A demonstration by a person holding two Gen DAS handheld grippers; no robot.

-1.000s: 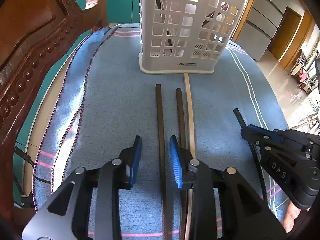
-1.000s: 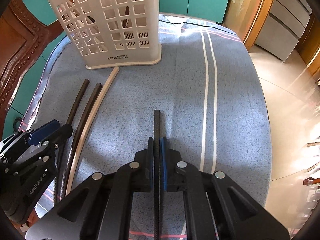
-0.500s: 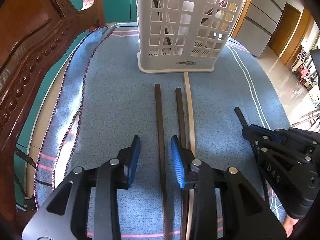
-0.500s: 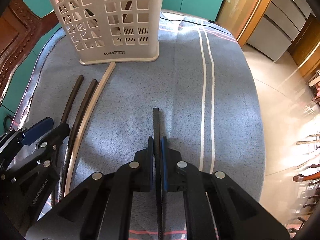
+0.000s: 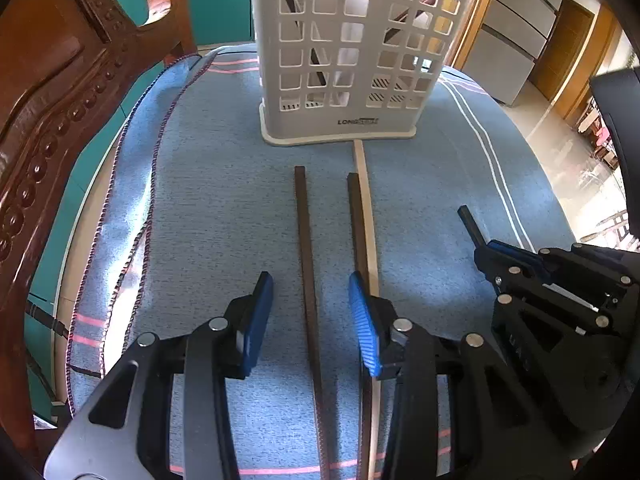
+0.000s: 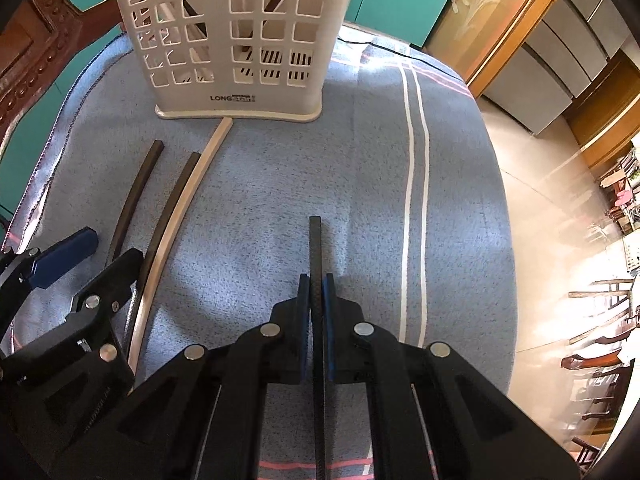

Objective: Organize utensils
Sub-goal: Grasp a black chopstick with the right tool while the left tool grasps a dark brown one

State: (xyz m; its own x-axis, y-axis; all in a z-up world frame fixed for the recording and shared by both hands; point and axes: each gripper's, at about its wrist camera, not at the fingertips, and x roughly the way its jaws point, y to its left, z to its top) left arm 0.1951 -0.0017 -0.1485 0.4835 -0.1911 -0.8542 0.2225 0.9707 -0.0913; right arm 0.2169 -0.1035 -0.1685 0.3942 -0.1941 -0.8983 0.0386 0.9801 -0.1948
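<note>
Four long thin sticks are out on the blue cloth [image 5: 224, 208], which looks soft and fuzzy with white and pink stripes. My landmark is the white plastic basket [image 5: 352, 60], a tall box full of square holes, standing upright on the cloth.

In front of the basket lie three sticks. The pale wooden stick [image 5: 366, 200] touches the basket's base with its far end. Just beside it, on the side away from my other hand, lies a dark brown stick [image 5: 356, 220], nearly touching it. A second dark brown stick [image 5: 305, 240] lies a little apart from those two. All have square ends.

My left gripper [image 5: 310, 312] has smooth blue pads, and its jaws have just been opening. The second dark brown stick runs between them, but the pads do not press it.

My right gripper [image 6: 316, 296] is clenched tight on the black stick [image 6: 315, 240], which looks rough and woven. Its free end points toward the basket, well short of it.

A carved brown wooden chair [image 5: 52, 100] stands beside the cloth.
</note>
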